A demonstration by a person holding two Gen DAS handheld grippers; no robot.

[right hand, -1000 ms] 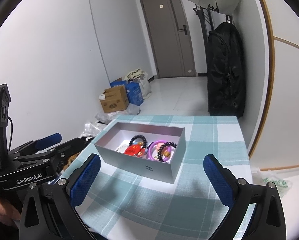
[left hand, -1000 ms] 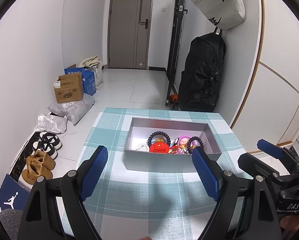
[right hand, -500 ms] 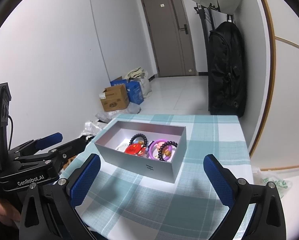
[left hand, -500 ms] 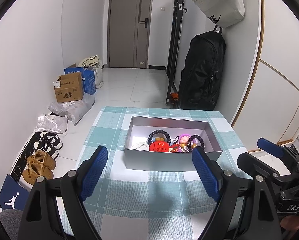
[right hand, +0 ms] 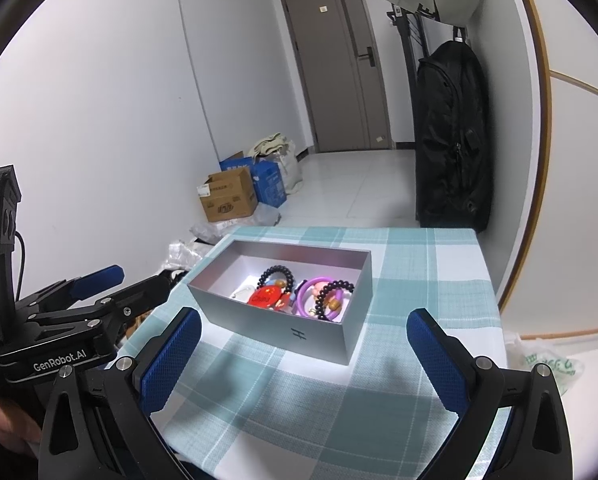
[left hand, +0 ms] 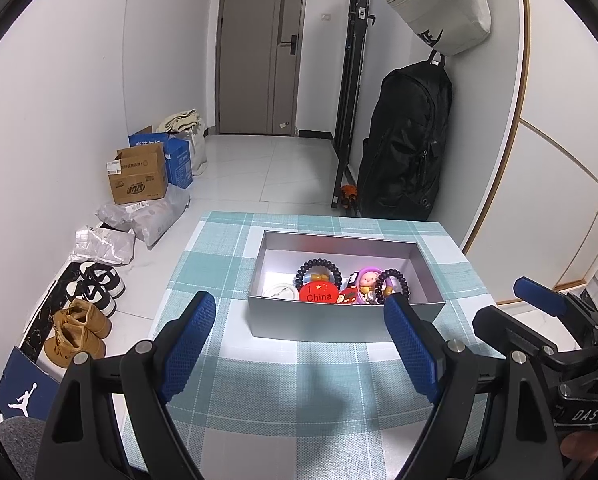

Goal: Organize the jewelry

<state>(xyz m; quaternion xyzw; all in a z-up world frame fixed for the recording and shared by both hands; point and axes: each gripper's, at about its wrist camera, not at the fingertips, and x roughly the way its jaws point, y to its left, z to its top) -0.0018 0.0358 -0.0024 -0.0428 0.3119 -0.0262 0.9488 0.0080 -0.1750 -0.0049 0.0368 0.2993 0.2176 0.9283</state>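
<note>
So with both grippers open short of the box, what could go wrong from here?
The bead bracelets and charms lie tangled in a heap, so lifting one may drag others out. The silver box looks light and loose on the tablecloth; a nudge from the left gripper or right gripper could slide it.

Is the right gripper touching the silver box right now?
Apart. The right wrist view shows checkered tablecloth between the open right gripper and the silver box.
</note>
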